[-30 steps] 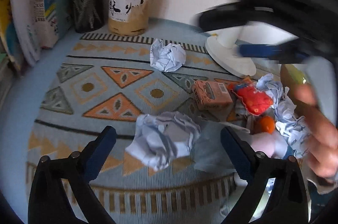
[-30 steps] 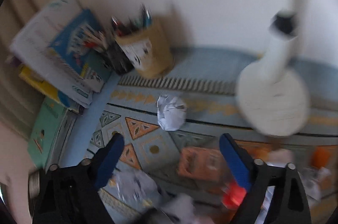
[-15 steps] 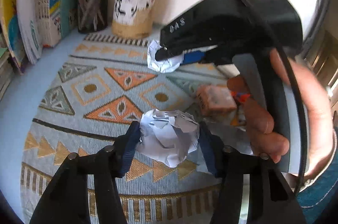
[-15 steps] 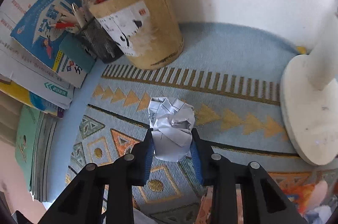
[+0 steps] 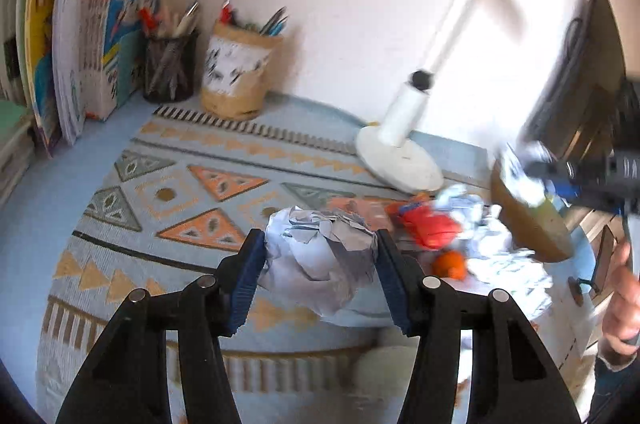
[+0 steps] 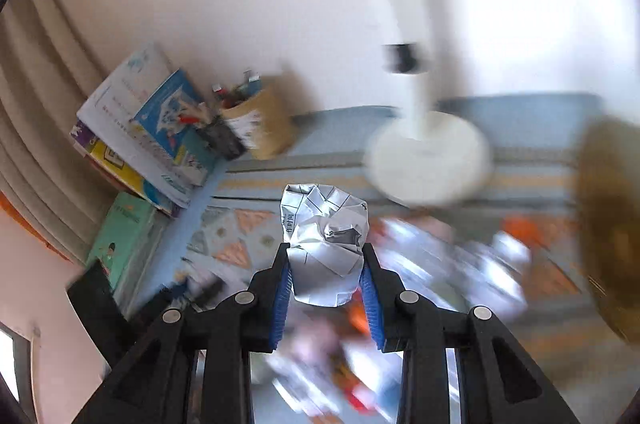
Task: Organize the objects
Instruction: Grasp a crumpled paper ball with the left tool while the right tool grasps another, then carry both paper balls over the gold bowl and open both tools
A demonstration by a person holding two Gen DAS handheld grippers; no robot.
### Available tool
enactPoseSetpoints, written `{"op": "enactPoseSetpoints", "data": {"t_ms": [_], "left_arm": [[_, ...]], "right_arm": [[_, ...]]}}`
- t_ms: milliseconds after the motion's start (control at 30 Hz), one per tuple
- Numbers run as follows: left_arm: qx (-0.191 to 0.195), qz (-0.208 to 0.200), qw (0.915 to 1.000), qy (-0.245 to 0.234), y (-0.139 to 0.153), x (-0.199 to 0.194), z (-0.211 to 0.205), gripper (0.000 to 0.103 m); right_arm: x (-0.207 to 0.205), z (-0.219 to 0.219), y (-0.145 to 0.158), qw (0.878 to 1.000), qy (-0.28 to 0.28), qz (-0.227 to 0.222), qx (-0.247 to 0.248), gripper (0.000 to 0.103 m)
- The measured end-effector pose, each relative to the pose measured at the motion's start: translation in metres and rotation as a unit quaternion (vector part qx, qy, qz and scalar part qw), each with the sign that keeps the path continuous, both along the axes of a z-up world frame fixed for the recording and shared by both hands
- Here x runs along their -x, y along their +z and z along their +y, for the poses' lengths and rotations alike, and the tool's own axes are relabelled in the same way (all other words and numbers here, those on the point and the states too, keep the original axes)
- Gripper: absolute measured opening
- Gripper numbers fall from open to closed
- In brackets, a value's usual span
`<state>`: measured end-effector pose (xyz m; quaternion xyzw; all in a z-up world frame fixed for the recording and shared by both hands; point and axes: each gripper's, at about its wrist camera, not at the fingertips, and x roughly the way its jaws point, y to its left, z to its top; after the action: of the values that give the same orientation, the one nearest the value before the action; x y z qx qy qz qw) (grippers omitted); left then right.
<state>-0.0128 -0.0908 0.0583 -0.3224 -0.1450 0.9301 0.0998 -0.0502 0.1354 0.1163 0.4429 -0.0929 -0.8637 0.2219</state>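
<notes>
Two crumpled white paper balls now clamped, one per tool: left tool [image 5: 318,278] gripping its ball [image 5: 316,264], right tool [image 6: 326,288] gripping another [image 6: 324,244], both lifted off the patterned desk [image 5: 168,191], ready for binning.

The table [image 5: 24,207] was light blue, mostly covered by a woven mat [image 5: 168,191] with orange and grey triangles. At the far left, books [image 5: 80,35] stood against the wall, with a black mesh pen cup [image 5: 170,67] and a tan pen holder [image 5: 236,79] just beside them. A white lamp base [image 5: 400,159] sat far right on the mat. On the near right lay a messy heap: crumpled paper [image 5: 504,264], a red wrapper [image 5: 430,226], something small and orange [image 5: 450,264], and a pinkish box [image 5: 360,207], blurry.
</notes>
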Motion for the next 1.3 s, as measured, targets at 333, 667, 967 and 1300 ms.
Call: {"op": "enactPoseSetpoints", "data": {"t_ms": [333, 667, 967, 1300], "left_arm": [[0.052, 0.070, 0.9882, -0.126, 0.091, -0.009, 0.166, 0.052], [0.067, 0.034, 0.9851, -0.154, 0.100, 0.064, 0.311, 0.053], [0.084, 0.021, 0.9841, -0.155, 0.075, 0.094, 0.377, 0.068], [0.058, 0.048, 0.9877, -0.137, 0.107, 0.055, 0.302, 0.084]], "right_arm": [[-0.076, 0.186, 0.010, 0.989, -0.137, 0.047, -0.020, 0.032], [-0.055, 0.299, 0.020, 0.964, -0.254, 0.072, -0.015, 0.032], [-0.006, 0.335, -0.011, 0.963, -0.270, 0.021, 0.002, 0.040], [-0.039, 0.338, 0.014, 0.958, -0.278, 0.065, 0.026, 0.061]]}}
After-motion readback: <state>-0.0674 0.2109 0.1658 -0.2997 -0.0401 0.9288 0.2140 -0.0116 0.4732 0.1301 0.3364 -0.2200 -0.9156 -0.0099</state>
